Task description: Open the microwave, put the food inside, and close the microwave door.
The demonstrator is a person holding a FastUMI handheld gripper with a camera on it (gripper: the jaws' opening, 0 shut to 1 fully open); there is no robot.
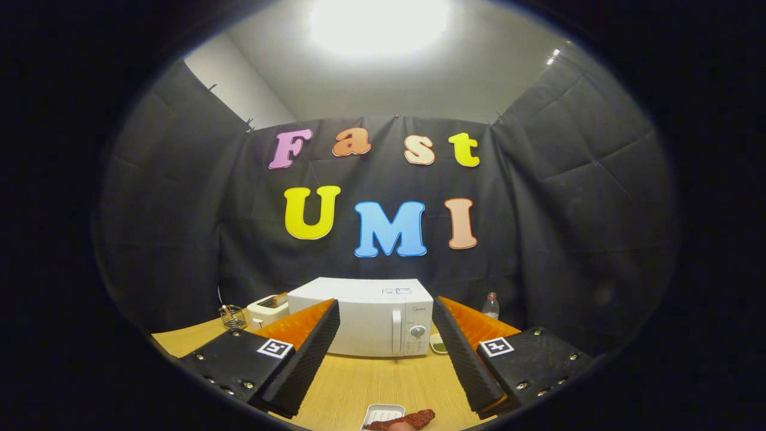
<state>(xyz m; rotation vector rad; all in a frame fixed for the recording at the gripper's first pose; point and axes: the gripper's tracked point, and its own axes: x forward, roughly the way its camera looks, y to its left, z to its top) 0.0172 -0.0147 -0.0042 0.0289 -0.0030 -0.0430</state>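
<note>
Count: one microwave (365, 317), white, door shut, sitting on the wooden table (353, 383) against the black cloth wall. It is beyond the fingers, framed in the gap between them. One vertical handle and one round knob on its control panel at the right side of the front. There is a small brand mark above the knob and a sticker on top, both too small to read.

One gripper (386, 353): fingers spread wide apart, nothing between them, held above the table. Each finger body carries one square black-and-white marker tag.

One small white tray (378, 414) on the table near the fingers, between and below them. One piece of reddish-brown food (404, 420) lies across its near right edge.

Left of the microwave: one white toaster (267, 310) with something in its slot, and one small wire rack (232, 316) beside it. Right of it: one clear bottle (491, 306) with a red cap, and one small white dish (438, 343) with something green in it, just beside the microwave's front corner.
</note>
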